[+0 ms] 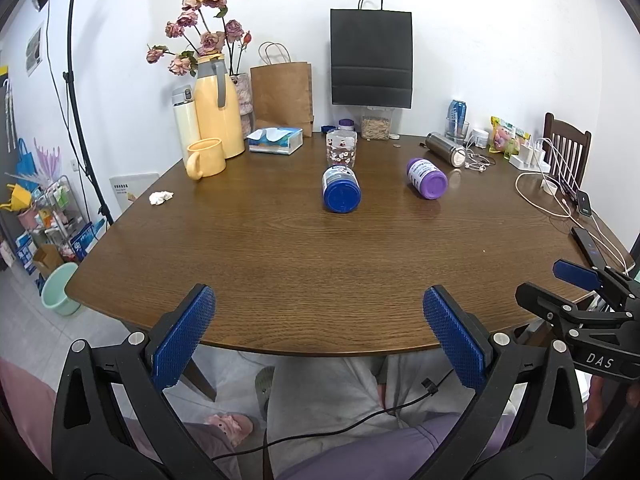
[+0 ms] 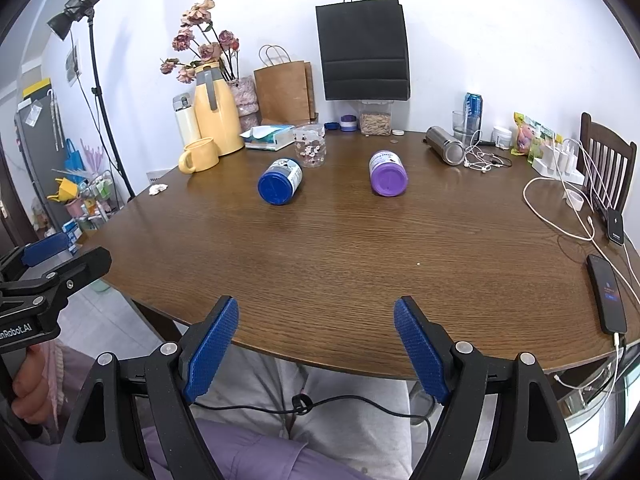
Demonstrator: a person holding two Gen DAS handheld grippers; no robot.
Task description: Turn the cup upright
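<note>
A clear glass cup with a flower print [image 1: 341, 148] [image 2: 309, 145] stands on the brown table [image 1: 304, 260] [image 2: 340, 248], just behind a blue-lidded jar. I cannot tell from here which end of the cup is up. A yellow mug [image 1: 205, 158] [image 2: 199, 155] stands at the back left. My left gripper [image 1: 318, 338] is open and empty over the near table edge. My right gripper [image 2: 316, 350] is open and empty, also at the near edge. Each gripper shows at the side of the other's view.
A blue-lidded jar [image 1: 341, 189] [image 2: 280, 181] and a purple-lidded jar [image 1: 426, 178] [image 2: 387, 174] lie on their sides mid-table. A steel flask [image 1: 445, 149], yellow thermos [image 1: 218, 106], tissue box [image 1: 276, 140], paper bags, cables and phones [image 2: 606, 294] line the back and right.
</note>
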